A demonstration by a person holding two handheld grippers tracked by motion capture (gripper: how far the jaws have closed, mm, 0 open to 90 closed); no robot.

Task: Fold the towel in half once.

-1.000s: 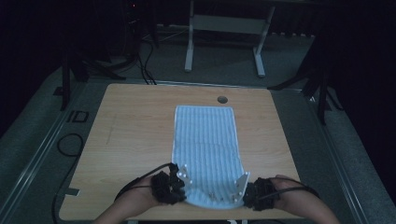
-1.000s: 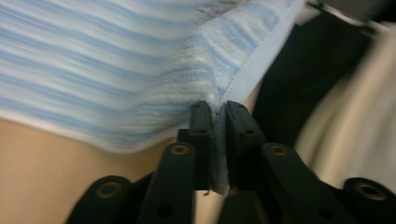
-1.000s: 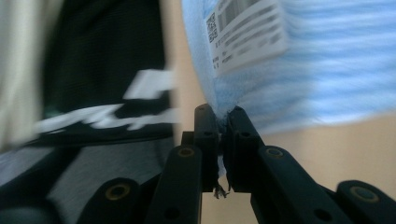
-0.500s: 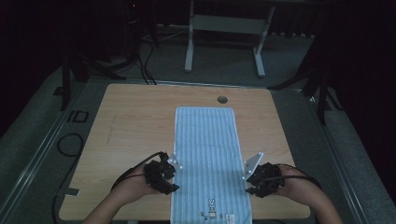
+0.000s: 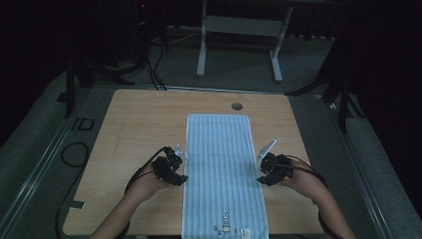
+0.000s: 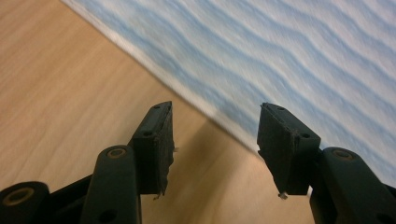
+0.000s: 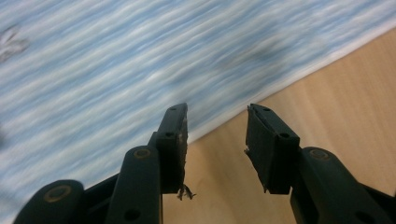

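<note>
Down the middle of the pale wooden worktop [image 5: 129, 129]: blue-and-white striped cloth towel [image 5: 221, 164], flat. Left claw [image 5: 180, 178] and right claw [image 5: 262, 180] at its long edges, just been opening, half-spread, gripping nothing. Best to pinch both edges level and together.

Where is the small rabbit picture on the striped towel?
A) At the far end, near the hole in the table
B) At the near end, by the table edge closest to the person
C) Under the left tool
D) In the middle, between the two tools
B: in the high view the rabbit picture sits at the near end of the towel, close to the person's edge of the table.
</note>
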